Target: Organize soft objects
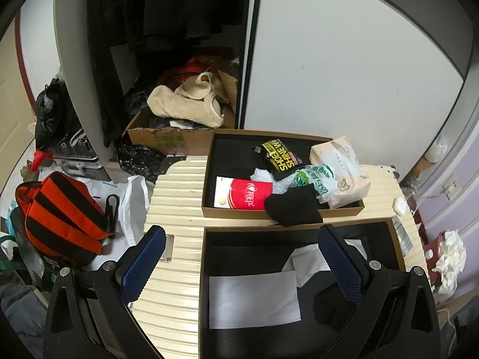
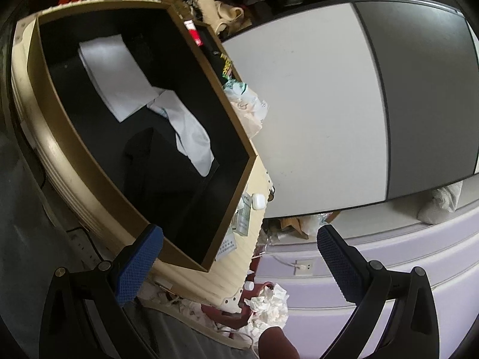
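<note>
Black crumpled sock (image 1: 295, 209) over box rim (image 1: 239, 213)

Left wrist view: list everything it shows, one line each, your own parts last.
near box: 1, black inside with tan rim, on the cream suitcase
white sheets: 2, white, in near box
far box: 1, black inside with tan rim, behind near box
red pack: 1, red and white, far box
black cloth: 1, black, draped over far box's front rim
tissue pack: 1, beige, far box's right end
cardboard carton: 1, brown, wardrobe floor
cream garment: 1, cream, on the carton
orange bag: 1, orange and black, floor left
left tongs: 1, black with blue pads, open
</note>
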`<state>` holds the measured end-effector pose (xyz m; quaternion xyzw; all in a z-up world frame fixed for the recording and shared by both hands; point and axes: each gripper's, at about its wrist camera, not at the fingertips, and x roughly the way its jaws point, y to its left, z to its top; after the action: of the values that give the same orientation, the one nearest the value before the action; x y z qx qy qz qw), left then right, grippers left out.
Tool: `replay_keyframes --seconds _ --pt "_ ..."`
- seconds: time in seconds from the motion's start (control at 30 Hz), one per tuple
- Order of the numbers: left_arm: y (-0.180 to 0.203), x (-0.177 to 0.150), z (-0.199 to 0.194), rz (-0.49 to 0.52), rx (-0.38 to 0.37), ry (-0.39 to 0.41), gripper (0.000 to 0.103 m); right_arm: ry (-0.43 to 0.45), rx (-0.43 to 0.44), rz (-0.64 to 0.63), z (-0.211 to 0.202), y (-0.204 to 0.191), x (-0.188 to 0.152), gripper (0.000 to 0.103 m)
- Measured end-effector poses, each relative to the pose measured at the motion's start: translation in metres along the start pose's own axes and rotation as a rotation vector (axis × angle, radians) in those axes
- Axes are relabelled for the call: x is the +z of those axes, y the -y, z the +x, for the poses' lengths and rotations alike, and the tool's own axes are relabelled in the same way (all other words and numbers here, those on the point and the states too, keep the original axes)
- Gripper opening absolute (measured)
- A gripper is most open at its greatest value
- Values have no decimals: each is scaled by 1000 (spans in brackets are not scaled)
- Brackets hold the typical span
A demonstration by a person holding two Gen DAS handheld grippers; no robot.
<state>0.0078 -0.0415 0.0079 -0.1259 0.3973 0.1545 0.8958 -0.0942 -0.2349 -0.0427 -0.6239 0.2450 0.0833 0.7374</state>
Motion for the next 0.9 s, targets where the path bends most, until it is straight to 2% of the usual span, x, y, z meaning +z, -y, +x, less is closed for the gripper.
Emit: replay_keyframes --seconds 0.2,0.67,0.9 --pt "2 0 -1 -2 -8 -3 101 -10 -44 -31 5 -9 0 102" --pt "1 1 -3 -10 -15 0 101 -10 -57 -35 6 -10 1 102" --pt "2 2 -4 -15 -19 4 101 -10 -27 50 3 11 5 102"
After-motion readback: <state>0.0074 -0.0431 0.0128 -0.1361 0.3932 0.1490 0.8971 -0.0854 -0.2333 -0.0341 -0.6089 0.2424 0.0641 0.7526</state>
